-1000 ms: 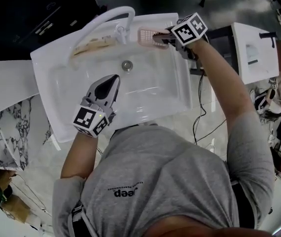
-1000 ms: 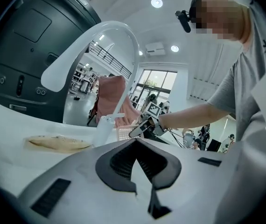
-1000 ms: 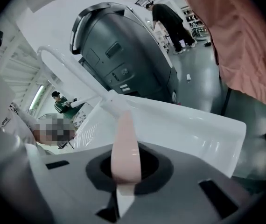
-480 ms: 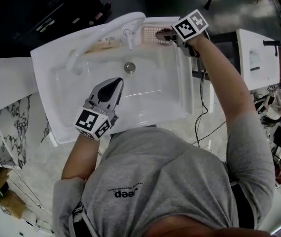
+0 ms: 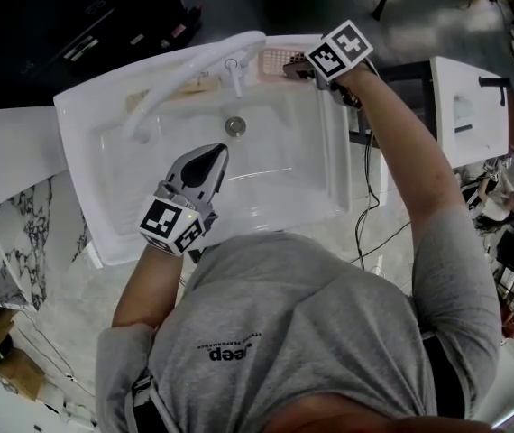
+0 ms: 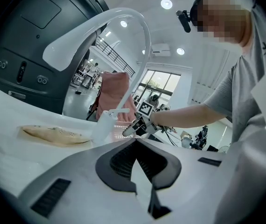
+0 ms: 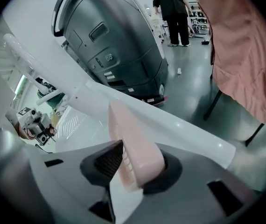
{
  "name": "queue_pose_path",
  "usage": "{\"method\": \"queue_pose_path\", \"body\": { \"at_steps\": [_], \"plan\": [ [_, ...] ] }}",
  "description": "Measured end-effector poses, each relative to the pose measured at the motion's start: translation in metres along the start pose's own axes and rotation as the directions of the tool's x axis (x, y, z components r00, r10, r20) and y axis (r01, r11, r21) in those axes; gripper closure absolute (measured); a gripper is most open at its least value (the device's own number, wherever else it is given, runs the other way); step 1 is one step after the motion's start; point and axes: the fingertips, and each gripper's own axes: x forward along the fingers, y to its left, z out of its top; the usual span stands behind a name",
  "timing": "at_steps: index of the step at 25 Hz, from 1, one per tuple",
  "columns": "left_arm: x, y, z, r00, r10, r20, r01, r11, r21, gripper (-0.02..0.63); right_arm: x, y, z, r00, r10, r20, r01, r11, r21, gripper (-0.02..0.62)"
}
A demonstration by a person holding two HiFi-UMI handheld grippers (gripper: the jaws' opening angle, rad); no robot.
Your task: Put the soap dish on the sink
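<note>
At upper centre, the right gripper (image 5: 298, 69) has its jaws opening around the pink slotted plastic soap dish (image 5: 276, 60) on the white ceramic sink (image 5: 84, 115). The left gripper (image 5: 213, 154) has its jaws together.

Right gripper (image 7: 137, 169), jaws opening, straddles soap dish (image 7: 134, 133).

Head view: the right gripper (image 5: 293, 66), its jaws opening with the soap dish (image 5: 275, 59) between them, covers the dish's near end; the person's head (image 5: 365, 420) is cut off at the lower edge. Right gripper view: the pink cloth (image 7: 238, 45) runs past the upper and right edges
</note>
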Motion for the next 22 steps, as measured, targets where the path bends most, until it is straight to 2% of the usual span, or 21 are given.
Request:
{"method": "queue_pose_path", "body": {
  "at_steps": [3,6,12,15,17,19,22],
  "plan": [
    [0.001,0.001,-0.001,1.000,-0.001,-0.002,0.001,1.000,-0.006,0.603,0.000,0.006,-0.003,0.999,0.037,-0.021,-0.038,0.999,-0.025,0.446],
    [0.001,0.001,-0.002,1.000,-0.006,-0.006,0.006,1.000,-0.010,0.603,0.000,0.020,-0.010,0.993,0.099,-0.057,-0.103,0.993,-0.061,0.518],
    [0.004,-0.001,-0.003,1.000,-0.020,-0.007,0.020,1.000,-0.023,0.603,0.006,0.026,-0.017,0.975,0.181,-0.128,-0.186,0.982,-0.027,0.535],
    [0.002,0.001,-0.003,1.000,-0.026,-0.009,0.026,0.999,-0.026,0.603,0.007,0.031,-0.021,0.961,0.205,-0.188,-0.220,0.973,-0.064,0.537],
    [0.002,0.003,-0.004,1.000,-0.026,-0.011,0.026,0.999,-0.026,0.603,0.006,0.033,-0.027,0.945,0.194,-0.263,-0.234,0.964,-0.129,0.537],
    [0.003,0.004,-0.003,1.000,-0.023,-0.012,0.023,0.999,-0.028,0.603,0.006,0.030,-0.027,0.938,0.149,-0.314,-0.218,0.956,-0.198,0.535],
    [0.004,0.005,-0.004,1.000,-0.022,-0.014,0.021,0.999,-0.030,0.603,0.008,0.014,-0.018,0.937,0.009,-0.349,-0.125,0.942,-0.311,0.529]
  ]
}}
